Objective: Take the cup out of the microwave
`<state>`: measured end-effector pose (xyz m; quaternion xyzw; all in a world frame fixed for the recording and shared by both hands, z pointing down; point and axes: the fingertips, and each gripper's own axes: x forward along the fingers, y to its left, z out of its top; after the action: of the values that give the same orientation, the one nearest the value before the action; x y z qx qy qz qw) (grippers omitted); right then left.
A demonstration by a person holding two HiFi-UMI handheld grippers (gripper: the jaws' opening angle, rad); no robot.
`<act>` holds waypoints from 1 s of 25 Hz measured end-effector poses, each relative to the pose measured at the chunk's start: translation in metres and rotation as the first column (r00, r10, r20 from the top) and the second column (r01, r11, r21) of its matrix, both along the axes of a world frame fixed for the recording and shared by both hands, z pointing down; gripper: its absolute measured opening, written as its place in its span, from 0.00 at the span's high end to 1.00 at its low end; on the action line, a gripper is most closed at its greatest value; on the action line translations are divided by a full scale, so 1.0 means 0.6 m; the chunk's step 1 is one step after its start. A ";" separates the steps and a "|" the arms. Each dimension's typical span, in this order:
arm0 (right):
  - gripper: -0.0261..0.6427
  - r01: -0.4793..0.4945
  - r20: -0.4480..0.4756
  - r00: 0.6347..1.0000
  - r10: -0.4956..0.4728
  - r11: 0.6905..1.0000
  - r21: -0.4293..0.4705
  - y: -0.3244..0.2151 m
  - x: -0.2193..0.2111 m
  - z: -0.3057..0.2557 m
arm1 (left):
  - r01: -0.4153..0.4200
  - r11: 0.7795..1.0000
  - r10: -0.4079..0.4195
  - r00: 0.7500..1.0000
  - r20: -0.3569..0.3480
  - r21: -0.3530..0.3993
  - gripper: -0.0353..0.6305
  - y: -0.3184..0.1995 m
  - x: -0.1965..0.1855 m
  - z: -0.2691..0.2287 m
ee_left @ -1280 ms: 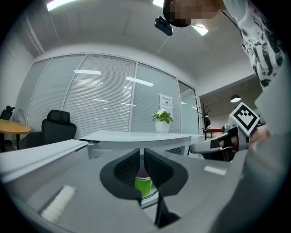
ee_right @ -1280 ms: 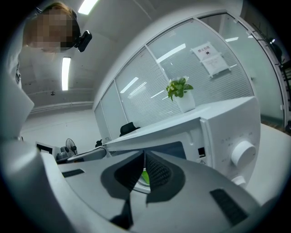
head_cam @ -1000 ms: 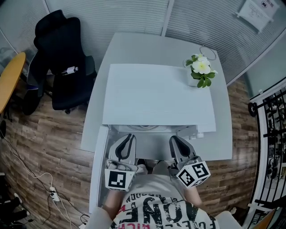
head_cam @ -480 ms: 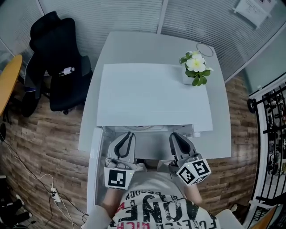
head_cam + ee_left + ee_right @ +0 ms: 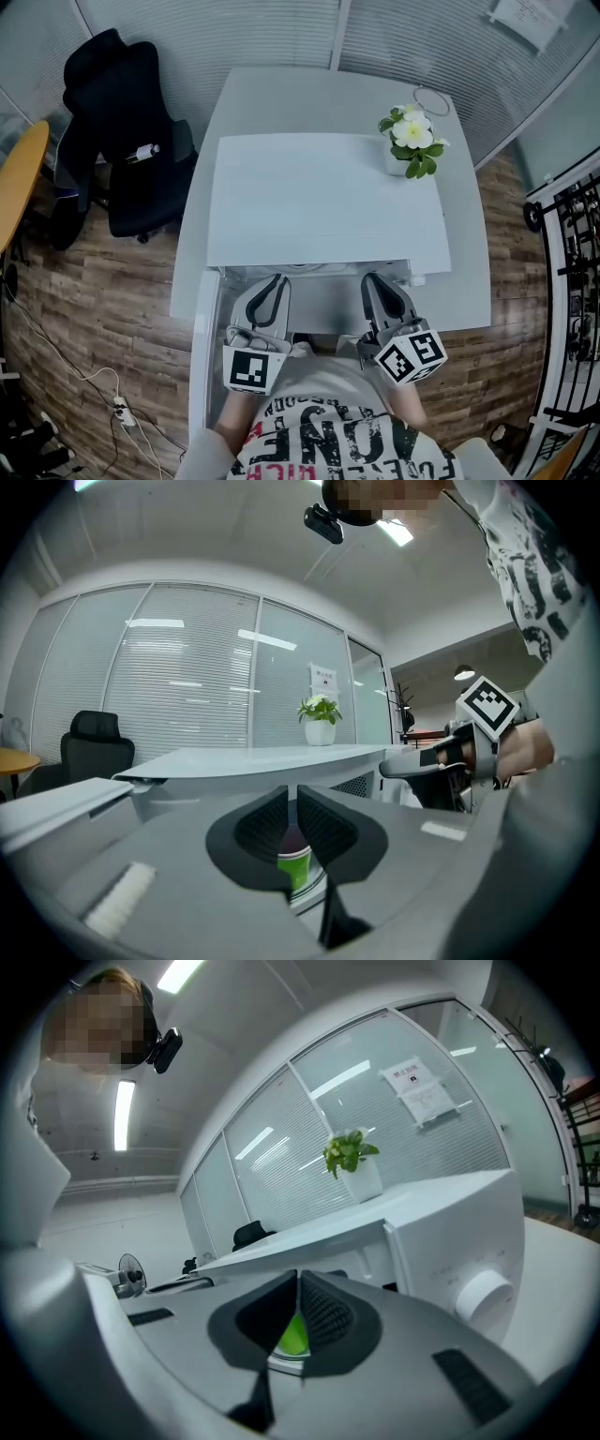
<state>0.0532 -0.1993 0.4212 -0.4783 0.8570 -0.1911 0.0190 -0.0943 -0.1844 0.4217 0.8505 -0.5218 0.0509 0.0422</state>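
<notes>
Facing the open microwave (image 5: 328, 202), we hold the left gripper (image 5: 271, 286) and right gripper (image 5: 382, 284) with jaws nearly together, empty — the green cup (image 5: 293, 872) sits inside, lower centre; we should open one wide before reaching in.

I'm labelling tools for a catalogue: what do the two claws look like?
The left claw and right claw are grey shells with dark ribbed pads. Each carries a white cube with black square markers. The shirt is white with printed lettering.
</notes>
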 end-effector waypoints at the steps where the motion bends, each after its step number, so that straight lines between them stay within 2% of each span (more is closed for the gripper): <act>1: 0.93 -0.007 0.005 1.000 0.007 1.000 0.000 -0.001 0.002 0.002 | -0.002 1.000 0.002 1.000 -0.002 -0.001 0.92 -0.002 0.000 0.001; 25: 0.93 -0.044 0.013 0.999 0.045 0.999 -0.011 0.004 0.013 0.011 | -0.014 1.000 0.014 1.000 0.012 -0.007 0.92 -0.008 -0.001 0.003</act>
<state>0.0608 -0.1969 0.4278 -0.4960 0.8449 -0.1985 0.0263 -0.0949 -0.1893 0.4237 0.8538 -0.5157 0.0578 0.0416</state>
